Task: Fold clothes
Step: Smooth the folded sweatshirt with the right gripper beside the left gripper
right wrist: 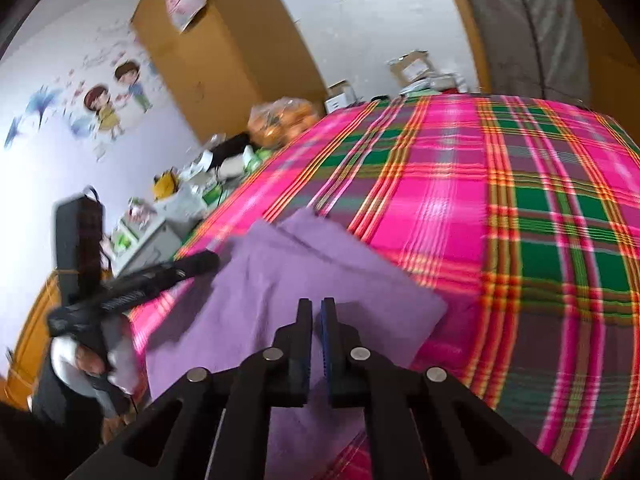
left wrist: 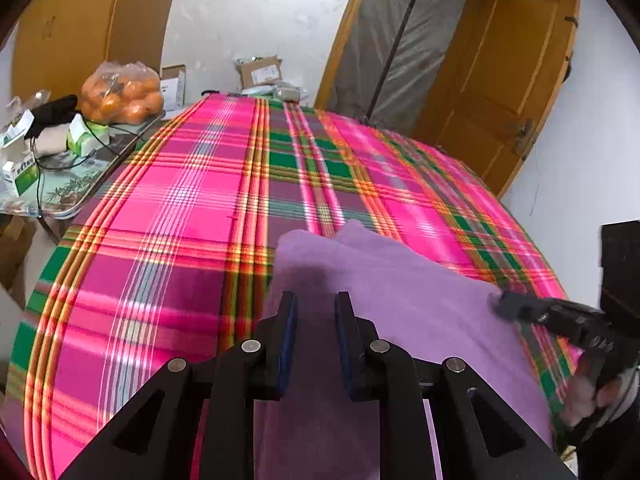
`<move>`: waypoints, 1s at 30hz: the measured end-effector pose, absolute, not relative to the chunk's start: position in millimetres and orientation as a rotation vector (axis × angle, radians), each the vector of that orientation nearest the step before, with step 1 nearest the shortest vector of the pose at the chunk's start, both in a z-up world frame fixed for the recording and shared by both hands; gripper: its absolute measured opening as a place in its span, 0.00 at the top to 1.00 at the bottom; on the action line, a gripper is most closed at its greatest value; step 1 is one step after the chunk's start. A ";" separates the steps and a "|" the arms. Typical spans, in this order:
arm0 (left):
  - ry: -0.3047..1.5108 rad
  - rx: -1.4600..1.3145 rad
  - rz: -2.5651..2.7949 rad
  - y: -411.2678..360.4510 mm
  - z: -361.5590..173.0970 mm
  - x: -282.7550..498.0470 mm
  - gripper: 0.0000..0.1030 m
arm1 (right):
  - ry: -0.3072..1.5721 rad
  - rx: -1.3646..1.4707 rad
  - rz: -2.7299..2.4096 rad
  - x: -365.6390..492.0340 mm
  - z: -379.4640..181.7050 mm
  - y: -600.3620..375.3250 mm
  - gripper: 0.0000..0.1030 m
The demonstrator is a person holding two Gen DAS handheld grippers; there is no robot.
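A purple cloth lies folded in layers on a bed with a pink and green plaid cover. My left gripper hangs over the cloth's left part, its jaws apart, with only the flat cloth showing in the gap. In the right wrist view the left gripper has its tips at the cloth's left edge. My right gripper is over the cloth's near right part, its jaws almost together with a thin slit. In the left wrist view the right gripper has its tip at the cloth's right edge.
A side table left of the bed holds a bag of oranges, small boxes and cables. Cardboard boxes sit beyond the bed's far end. A wooden door stands open at the right. A person's hand holds the right gripper.
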State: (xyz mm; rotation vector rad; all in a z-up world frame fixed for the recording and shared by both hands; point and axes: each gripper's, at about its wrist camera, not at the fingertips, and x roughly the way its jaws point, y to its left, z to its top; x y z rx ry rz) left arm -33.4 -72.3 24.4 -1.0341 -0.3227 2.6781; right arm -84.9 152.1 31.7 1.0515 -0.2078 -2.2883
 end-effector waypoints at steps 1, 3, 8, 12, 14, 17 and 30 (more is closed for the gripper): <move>-0.327 -1.020 2.670 -70.7 27.4 -25.9 0.81 | -0.228 1.064 -2.290 -88.5 28.1 155.6 0.99; -0.313 -0.994 2.652 -65.3 30.9 -10.8 0.81 | -0.310 1.101 -2.318 -98.8 21.9 170.4 1.00; -0.251 -1.034 2.632 -50.4 25.1 12.9 0.81 | -0.358 1.105 -2.362 -102.8 23.1 183.6 0.98; -0.258 -0.994 2.606 -39.6 33.8 22.5 0.81 | -0.308 1.061 -2.323 -88.4 28.1 170.5 0.95; -0.230 -0.964 2.582 -27.9 37.5 23.6 0.80 | -0.284 1.046 -2.313 -83.2 29.0 164.2 0.94; -0.185 -0.958 2.554 -12.7 35.8 20.5 0.80 | -0.240 1.021 -2.298 -74.4 30.8 153.7 0.91; -0.107 -0.960 2.576 -6.2 6.7 17.1 0.81 | -0.366 1.074 -2.330 -87.5 18.2 172.9 1.00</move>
